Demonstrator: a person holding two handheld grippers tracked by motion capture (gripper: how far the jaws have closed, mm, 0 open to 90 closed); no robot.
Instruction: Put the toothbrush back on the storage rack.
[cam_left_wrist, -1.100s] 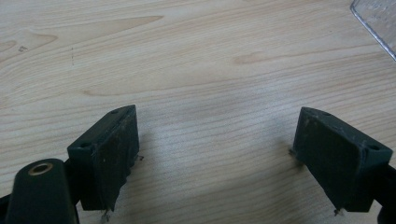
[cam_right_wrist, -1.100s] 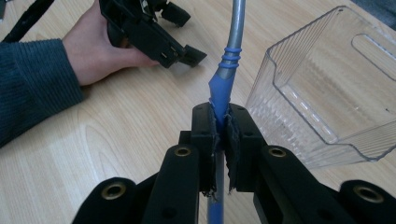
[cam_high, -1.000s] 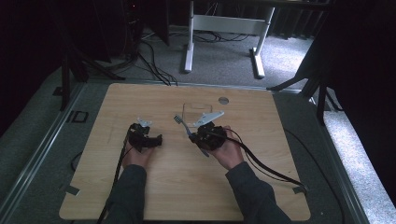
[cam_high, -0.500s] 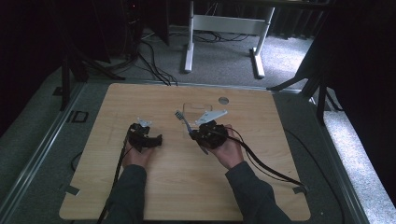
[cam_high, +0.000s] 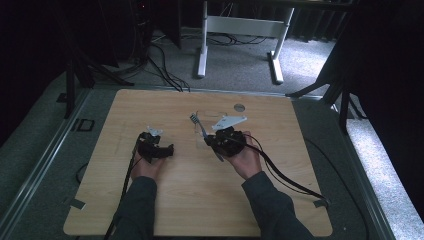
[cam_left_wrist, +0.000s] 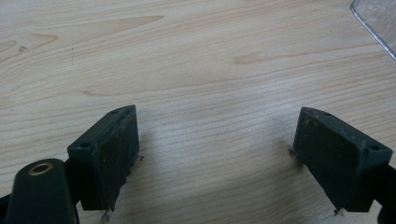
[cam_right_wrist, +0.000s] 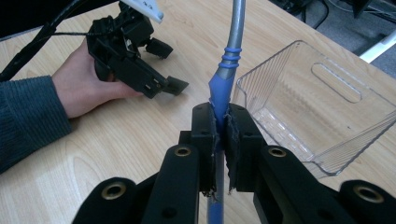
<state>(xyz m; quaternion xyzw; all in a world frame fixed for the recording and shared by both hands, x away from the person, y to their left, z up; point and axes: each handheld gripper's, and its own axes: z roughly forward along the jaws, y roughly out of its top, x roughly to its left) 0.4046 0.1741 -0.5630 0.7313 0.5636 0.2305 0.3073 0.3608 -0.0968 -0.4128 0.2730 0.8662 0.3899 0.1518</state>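
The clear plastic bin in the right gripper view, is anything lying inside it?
No, the clear plastic bin shows just its own ribbed walls and floor.

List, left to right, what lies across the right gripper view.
Sleeve → hand → left tongs → blue-handled tool clamped in the right tongs → clear plastic bin.

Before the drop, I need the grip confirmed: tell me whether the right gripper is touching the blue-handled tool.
Touching. In the right gripper view, the right gripper has its jaws shut on the blue-handled tool, pads pressed against both sides of the blue grip, no gap.
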